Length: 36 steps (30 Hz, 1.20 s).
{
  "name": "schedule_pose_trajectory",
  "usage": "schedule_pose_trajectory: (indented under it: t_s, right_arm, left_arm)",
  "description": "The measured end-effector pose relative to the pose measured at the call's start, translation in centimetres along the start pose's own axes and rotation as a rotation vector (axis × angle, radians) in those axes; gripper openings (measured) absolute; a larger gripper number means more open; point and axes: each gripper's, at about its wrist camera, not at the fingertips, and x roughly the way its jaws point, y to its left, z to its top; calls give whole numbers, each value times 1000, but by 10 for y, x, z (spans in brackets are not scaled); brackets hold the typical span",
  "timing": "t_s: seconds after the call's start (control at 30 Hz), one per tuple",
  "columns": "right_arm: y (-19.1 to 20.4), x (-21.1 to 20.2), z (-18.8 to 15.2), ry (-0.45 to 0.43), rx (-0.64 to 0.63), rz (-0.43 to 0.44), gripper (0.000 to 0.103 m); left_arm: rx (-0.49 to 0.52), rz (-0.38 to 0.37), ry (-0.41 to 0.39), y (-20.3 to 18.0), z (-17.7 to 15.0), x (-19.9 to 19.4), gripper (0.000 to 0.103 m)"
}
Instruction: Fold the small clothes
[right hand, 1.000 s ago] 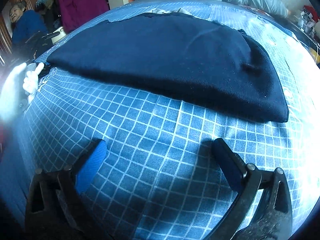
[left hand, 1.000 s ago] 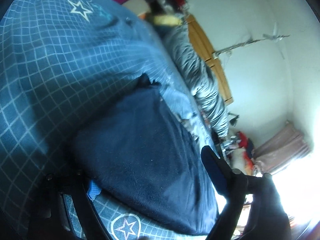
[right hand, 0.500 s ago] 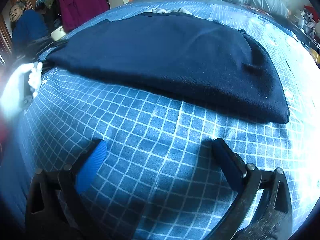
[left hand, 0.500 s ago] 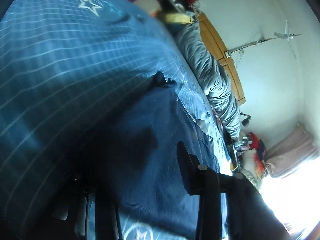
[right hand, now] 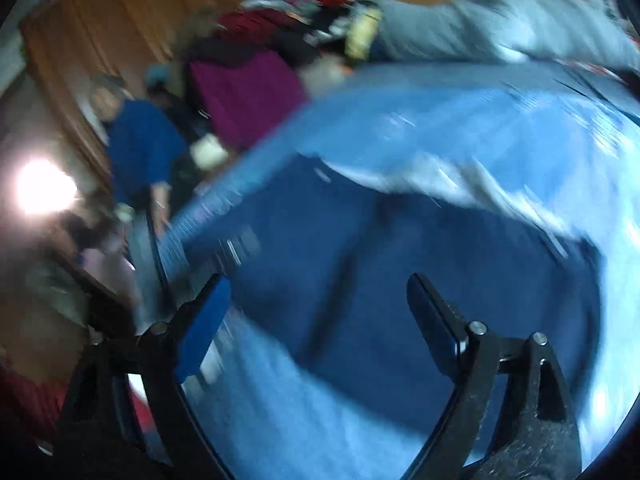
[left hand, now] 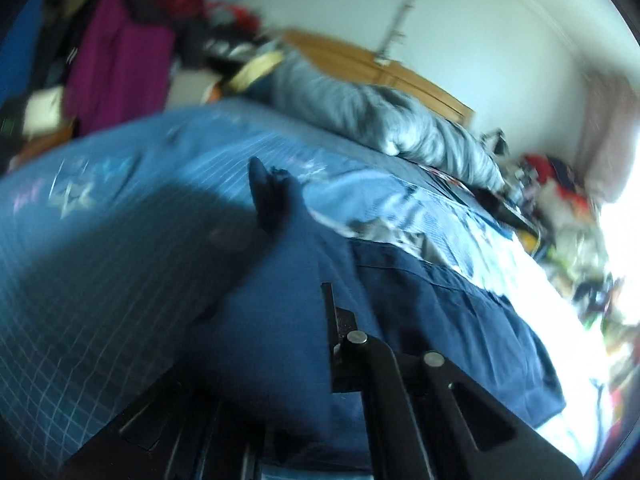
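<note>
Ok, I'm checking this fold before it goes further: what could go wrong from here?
1. The left gripper seems to pinch the navy garment at one spot only, with cloth draped over a finger; it may slip or bunch up.
2. The right gripper is open above the garment and holds nothing, so the fold could go crooked.
3. Both views are blurred; closing now might also catch the checked bedsheet.
</note>
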Motion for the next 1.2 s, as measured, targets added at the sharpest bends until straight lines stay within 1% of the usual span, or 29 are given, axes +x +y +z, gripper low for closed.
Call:
schedule_pose_trajectory:
  t_s: [0.07, 0.1, 0.13, 0.17, 0.23, 0.27, 0.3, 0.37, 0.4, 0.43, 0.47, 0.5, 0.57, 0.63, 0.67, 0.73, 0.8, 0.87, 0.9, 1.0, 1.07, 1.13, 1.2]
  right_arm:
    - [6, 40, 36, 20, -15, 58, 94]
    - [8, 64, 51, 50, -29, 76, 95]
    - [9, 92, 63, 93, -42, 63, 95]
    - [7, 114, 69, 127, -46, 22, 95]
    - [0, 151, 73, 210, -35, -7, 93]
    - [-7, 161, 73, 229, -26, -25, 92]
    - [-13, 166, 71, 229, -22, -41, 88]
    - [-24, 165, 71, 186, -13, -61, 73]
    - [-36, 161, 69, 161, 22, -57, 65]
    - [-50, 156, 67, 142, 72, -36, 42]
    - [-62, 150, 62, 129, 105, -33, 19]
    - [-71, 142, 55, 110, 120, -44, 13]
    - [-80, 115, 42, 64, 134, -59, 10]
    - [-93, 76, 30, -1, 158, -53, 9]
    - [-103, 56, 24, -31, 171, -53, 9]
    - [-126, 22, 13, -65, 190, -51, 9]
    - [-156, -4, -1, -62, 228, -63, 9]
    - [-190, -10, -9, -40, 292, -68, 10]
    - [-208, -9, -16, -24, 334, -71, 10]
    - [-254, -6, -44, 26, 433, -77, 10]
    - [-278, -2, -60, 39, 495, -39, 13]
    - [-290, -3, -67, 12, 524, -21, 12]
    - [-294, -6, -71, -18, 548, 3, 12]
  left_arm:
    - [71, -3, -8, -20, -1, -2, 2]
    - [114, -9, -14, -31, -1, -2, 2]
    - [150, -14, -19, -41, -2, -3, 3]
    - [183, -24, -18, -50, -3, -3, 3]
    - [236, -41, -15, -69, -5, -2, 4]
    - [263, -52, -15, -77, -7, -2, 5]
    - [284, -69, -6, -85, -9, 0, 6]
    - [310, -102, 14, -98, -14, 6, 6]
    - [324, -116, 25, -104, -16, 8, 6]
    - [338, -129, 33, -111, -19, 10, 6]
    - [353, -141, 41, -117, -20, 11, 6]
    - [367, -151, 49, -124, -21, 12, 6]
    - [393, -188, 68, -143, -21, 13, 6]
    - [426, -236, 85, -165, -20, 11, 6]
    - [456, -271, 92, -181, -20, 8, 6]
    - [498, -332, 113, -209, -20, 5, 6]
    - [528, -396, 167, -244, -25, 11, 9]
    - [550, -426, 226, -269, -35, 26, 14]
    - [573, -436, 266, -284, -44, 39, 15]
    - [577, -468, 365, -309, -65, 71, 16]
    - [589, -471, 420, -320, -78, 90, 18]
    - [604, -452, 453, -326, -87, 104, 20]
    - [615, -446, 449, -331, -89, 109, 20]
